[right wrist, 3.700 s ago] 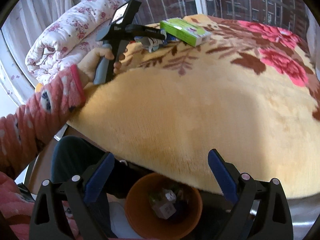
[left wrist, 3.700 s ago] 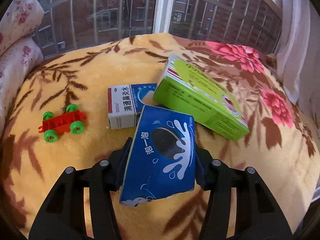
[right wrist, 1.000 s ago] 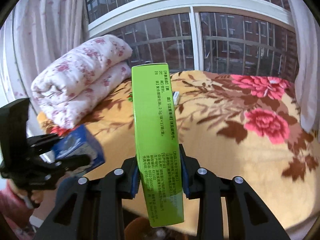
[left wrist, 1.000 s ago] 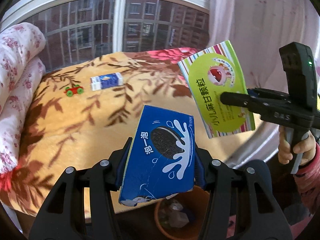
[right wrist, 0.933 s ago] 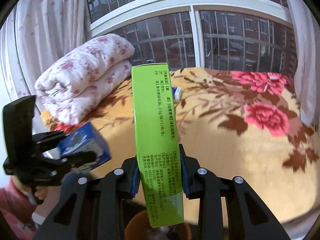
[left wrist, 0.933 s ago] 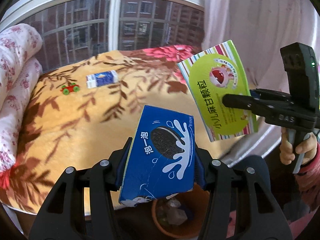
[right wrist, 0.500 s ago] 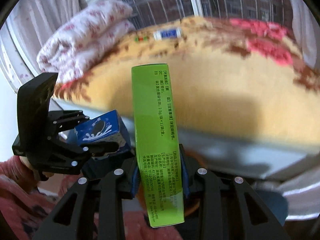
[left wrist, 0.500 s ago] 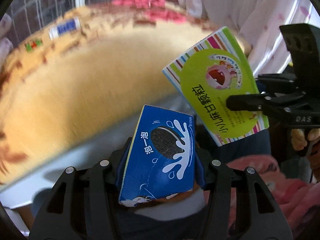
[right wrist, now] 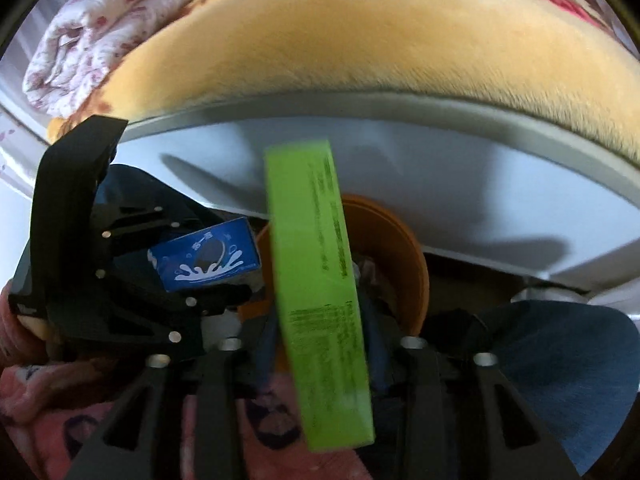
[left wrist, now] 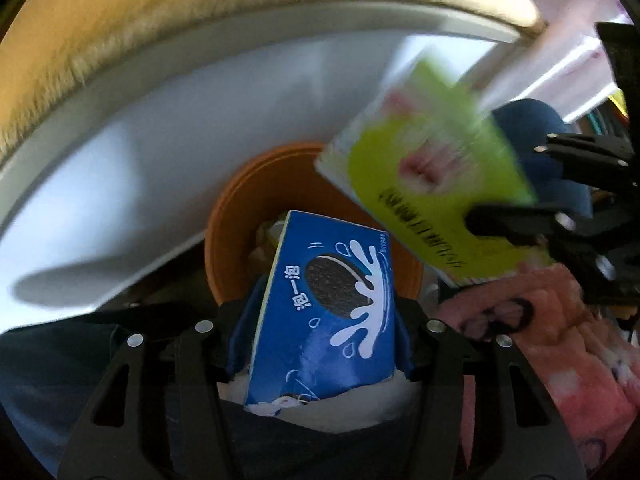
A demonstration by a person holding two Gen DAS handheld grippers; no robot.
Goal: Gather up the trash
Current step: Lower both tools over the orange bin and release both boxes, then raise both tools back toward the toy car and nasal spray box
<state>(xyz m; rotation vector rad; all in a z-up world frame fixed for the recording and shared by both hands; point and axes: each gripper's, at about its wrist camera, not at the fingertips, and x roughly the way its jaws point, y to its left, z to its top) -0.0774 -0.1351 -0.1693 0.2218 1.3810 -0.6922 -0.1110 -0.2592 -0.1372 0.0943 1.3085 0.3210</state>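
**Both boxes let go over the bin**

Where half a second ago I clamped both boxes, my jaws have just been opening. My left gripper (left wrist: 320, 332) points steeply down, pads slack beside the blue cookie box (left wrist: 324, 312) above the orange bin (left wrist: 232, 216). My right gripper (right wrist: 324, 344), likewise tipped down, stands wide; the blurred green box (right wrist: 320, 280) tilts loose between the pads.

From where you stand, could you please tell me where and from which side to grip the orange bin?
Probably its rim, pinched from above, one finger inside and one outside: the orange bin stands mouth-up and looks too wide to span. Use the bare arc toward the bed, since the blue box and green box cover the near side.
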